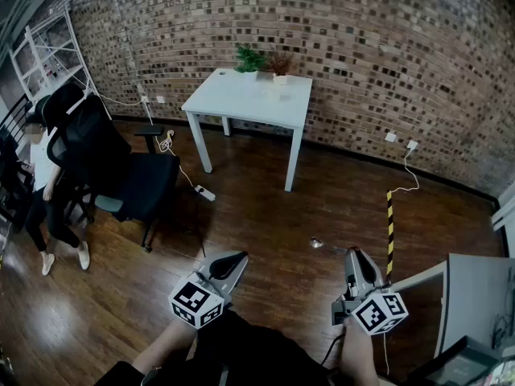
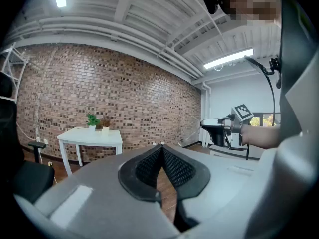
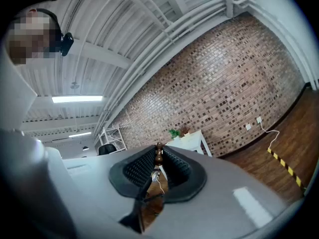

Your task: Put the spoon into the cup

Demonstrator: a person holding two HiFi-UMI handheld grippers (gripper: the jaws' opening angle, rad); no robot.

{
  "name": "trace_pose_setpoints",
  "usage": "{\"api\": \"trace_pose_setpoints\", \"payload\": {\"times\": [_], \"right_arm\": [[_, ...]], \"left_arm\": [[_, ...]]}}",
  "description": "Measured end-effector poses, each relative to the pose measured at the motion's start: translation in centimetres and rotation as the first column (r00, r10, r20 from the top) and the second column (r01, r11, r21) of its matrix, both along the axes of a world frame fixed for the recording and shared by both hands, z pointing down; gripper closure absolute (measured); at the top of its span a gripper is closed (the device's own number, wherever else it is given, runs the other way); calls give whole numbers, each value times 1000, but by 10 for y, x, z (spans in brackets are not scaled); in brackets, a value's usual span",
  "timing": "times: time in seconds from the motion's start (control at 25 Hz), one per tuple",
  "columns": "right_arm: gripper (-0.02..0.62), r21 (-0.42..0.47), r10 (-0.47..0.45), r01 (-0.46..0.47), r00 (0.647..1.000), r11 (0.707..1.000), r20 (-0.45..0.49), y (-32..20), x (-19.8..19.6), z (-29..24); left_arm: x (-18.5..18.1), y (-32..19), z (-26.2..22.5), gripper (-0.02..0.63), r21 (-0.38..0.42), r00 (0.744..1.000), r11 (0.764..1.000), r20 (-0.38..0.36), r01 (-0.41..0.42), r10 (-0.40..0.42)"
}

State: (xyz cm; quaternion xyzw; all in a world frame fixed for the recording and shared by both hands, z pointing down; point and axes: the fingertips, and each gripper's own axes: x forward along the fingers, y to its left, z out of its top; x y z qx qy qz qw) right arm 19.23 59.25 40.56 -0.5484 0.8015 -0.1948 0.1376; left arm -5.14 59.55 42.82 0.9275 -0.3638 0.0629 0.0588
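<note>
Nearest us, our left gripper hangs over the dark wooden floor. Its jaws are pressed together at the tips with nothing between them. Beside it, well apart, our right gripper points level and pinches the spoon. In the right gripper view the thin handle runs between the ribbed pads and a brown knobbed end pokes out at the jaw tips. In the head view a small shiny part shows just left of those tips, off the floor, and we take it for the spoon's other end.

At our right stands the corner of a grey desk, with a yellow-and-black striped strip upright beside it. Further out on the left is a black office chair, and a person sits behind it. A white power strip lies on the floor near the chair. Beyond it a white table stands against the brick wall, carrying two small potted plants at its far edge.
</note>
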Motion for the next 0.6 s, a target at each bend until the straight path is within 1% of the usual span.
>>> {"api": "trace_pose_setpoints", "payload": {"times": [0.12, 0.28, 0.4, 0.52, 0.6], "right_arm": [[545, -13, 15, -15, 1000, 1000, -27, -21, 12, 2], [545, -21, 32, -33, 998, 999, -47, -46, 18, 9], [545, -14, 49, -49, 998, 999, -38, -73, 1, 8], [545, 7, 41, -40, 997, 999, -63, -104, -26, -2], [545, 17, 54, -53, 996, 998, -67, -126, -35, -9]], "left_arm": [[8, -16, -4, 612, -4, 1000, 1000, -7, -17, 17], [11, -45, 5, 612, -21, 999, 999, -21, -33, 32], [-8, -79, 7, 612, -26, 999, 999, -30, -26, 25], [-30, -116, 0, 612, -6, 998, 999, -37, -44, 44], [-40, -142, -4, 612, 0, 997, 998, -47, -57, 57]]}}
